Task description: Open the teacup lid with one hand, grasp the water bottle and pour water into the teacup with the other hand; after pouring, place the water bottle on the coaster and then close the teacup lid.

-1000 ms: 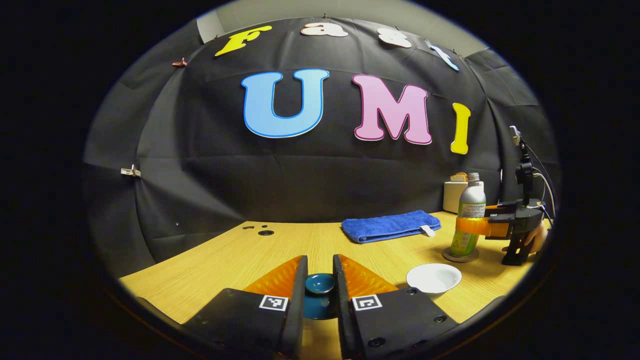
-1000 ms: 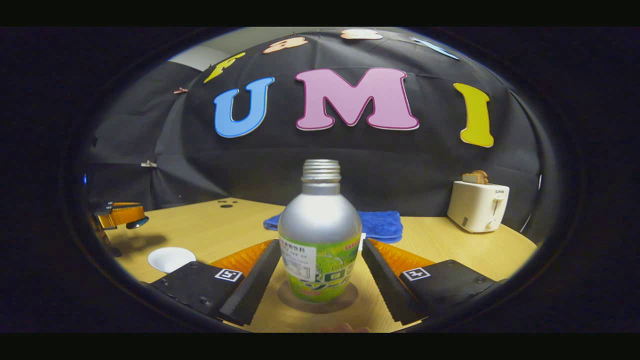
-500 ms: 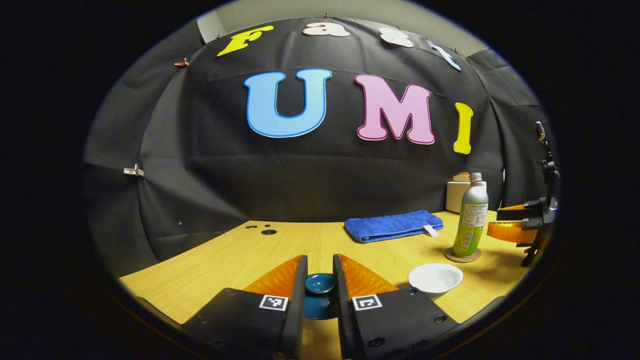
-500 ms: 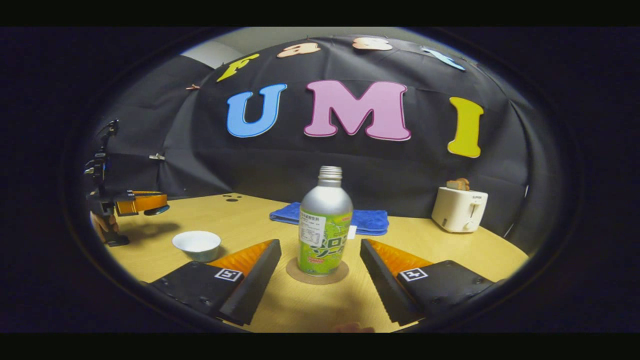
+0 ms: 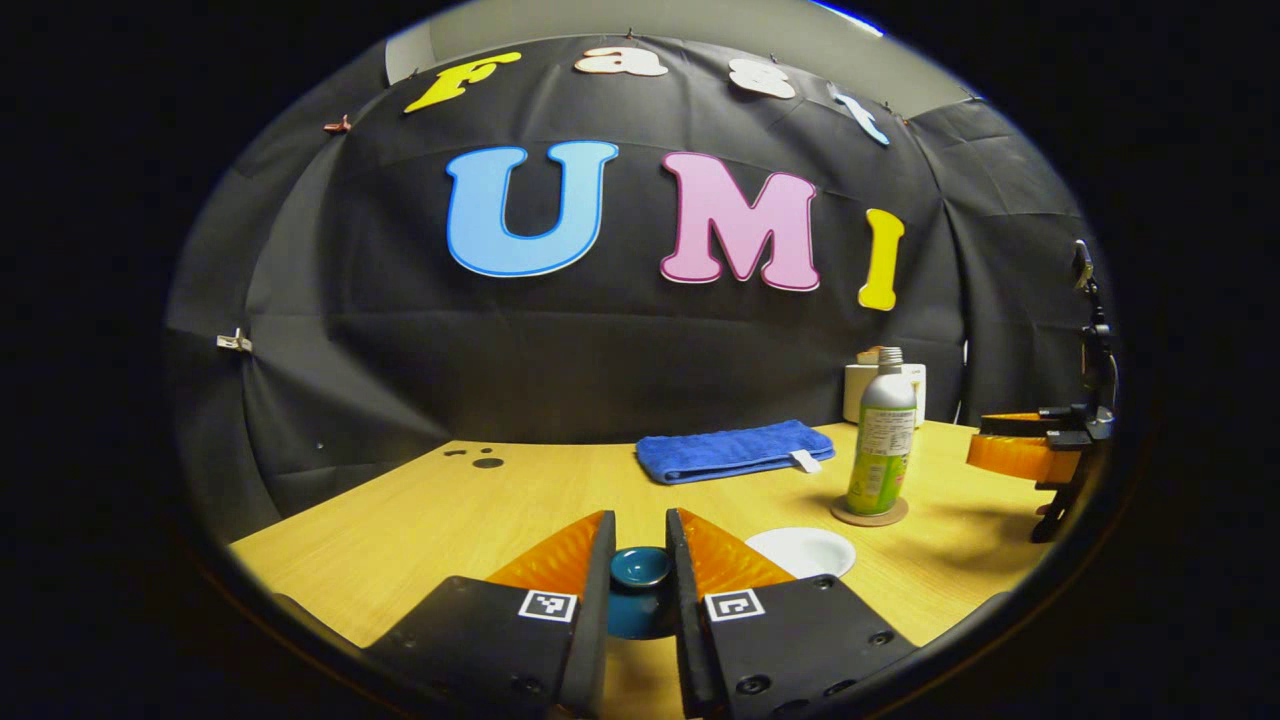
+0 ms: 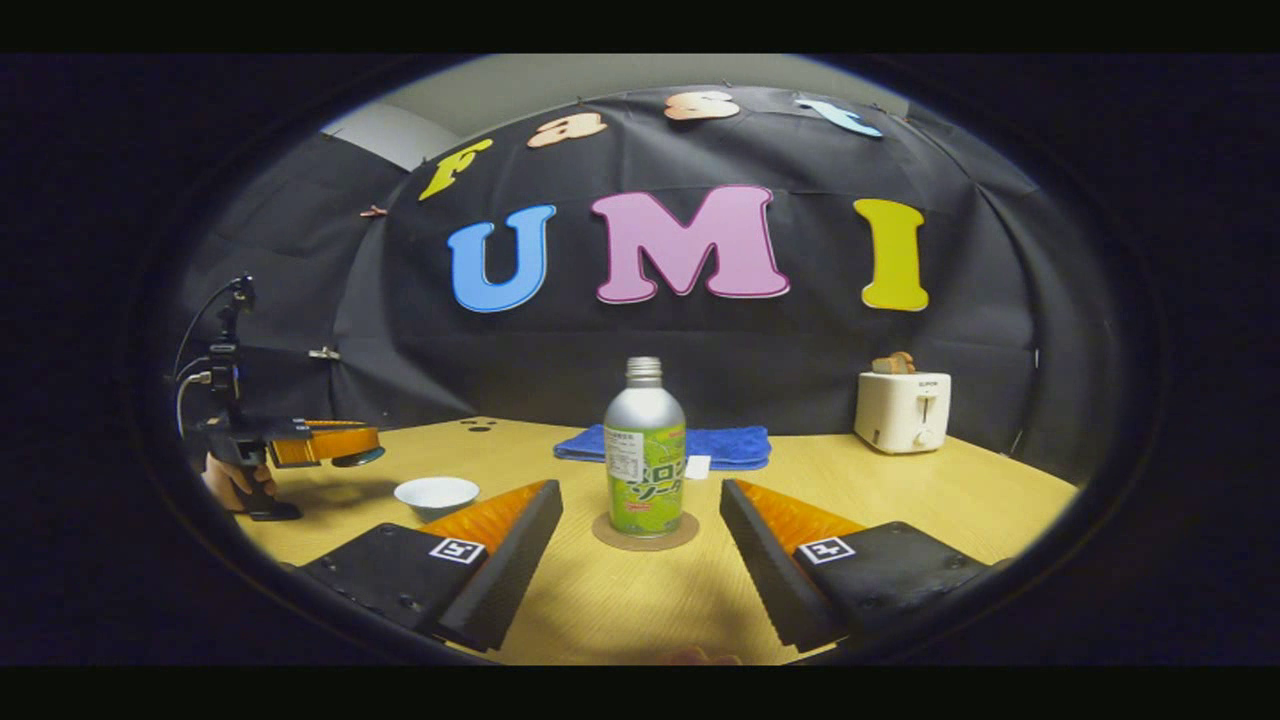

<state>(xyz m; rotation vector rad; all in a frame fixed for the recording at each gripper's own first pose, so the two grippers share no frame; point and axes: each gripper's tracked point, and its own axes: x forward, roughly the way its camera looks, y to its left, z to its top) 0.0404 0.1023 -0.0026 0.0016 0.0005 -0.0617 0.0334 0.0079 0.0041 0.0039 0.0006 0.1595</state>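
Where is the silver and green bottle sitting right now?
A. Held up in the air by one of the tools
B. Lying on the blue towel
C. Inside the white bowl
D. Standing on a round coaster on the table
D: the bottle stands upright on the round coaster on the wooden table, and the right tool is open with its fingers apart from it.

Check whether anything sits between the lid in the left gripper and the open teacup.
Nothing visible does. The left gripper holds the lid above bare table, and the teacup stands open just to its right. The water bottle on its coaster stands behind the cup.
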